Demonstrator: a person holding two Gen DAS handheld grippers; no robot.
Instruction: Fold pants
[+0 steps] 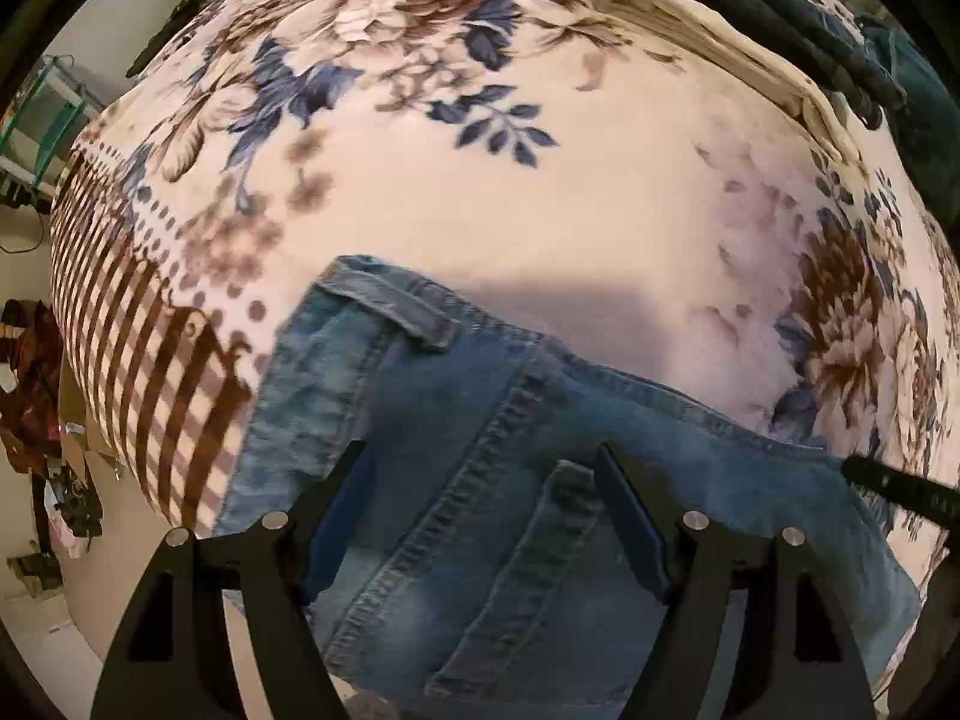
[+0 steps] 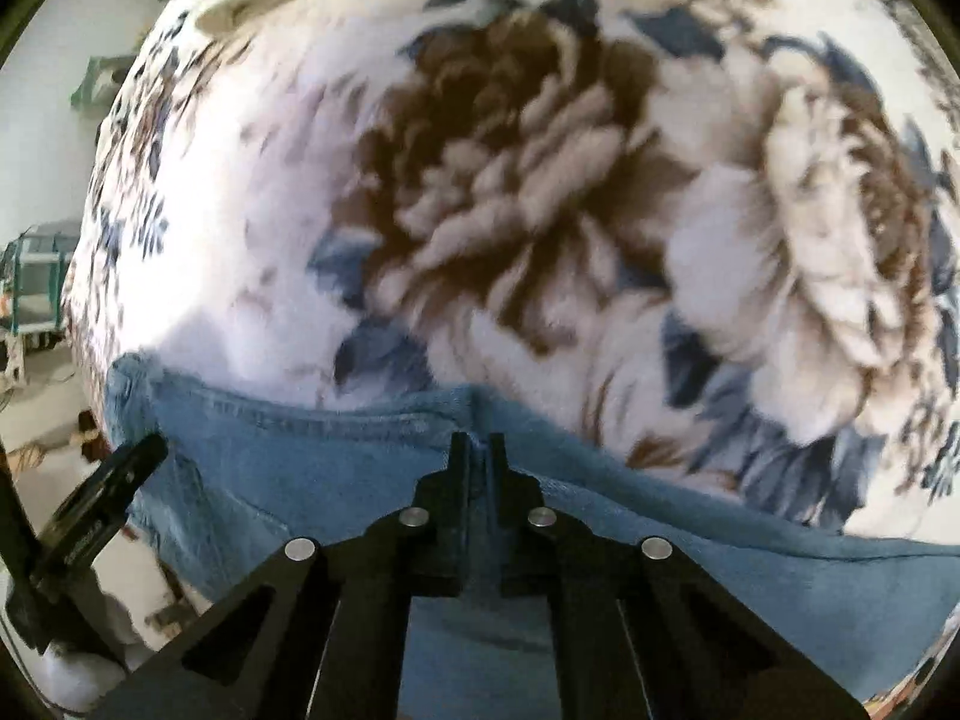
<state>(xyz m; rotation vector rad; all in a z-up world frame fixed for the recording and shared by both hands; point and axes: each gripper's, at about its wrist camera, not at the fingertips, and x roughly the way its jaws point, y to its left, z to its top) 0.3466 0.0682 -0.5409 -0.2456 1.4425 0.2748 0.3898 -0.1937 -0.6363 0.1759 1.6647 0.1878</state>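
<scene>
Down at six o'clock of the left wrist view, the left hand-held gripper (image 1: 480, 450) stands released, its two black fingers (image 1: 342, 474) spread wide over the denim with nothing between them. The pants (image 1: 456, 480), blue jeans, lie beneath it with a belt loop at about eleven o'clock of the fingertips and a stitched seam running down between them. In the right wrist view, the right hand-held gripper (image 2: 478, 444) is clenched on the pants (image 2: 336, 468), pinching a raised fold of denim at their upper edge. The left tool's black finger shows at eight o'clock there. The pants rest on a bed (image 1: 600, 228) covered by a cream blanket with brown and blue flowers. At one o'clock in the left view lies folded cream cloth (image 1: 690, 30), with dark clothing (image 1: 840, 42) beside it.
</scene>
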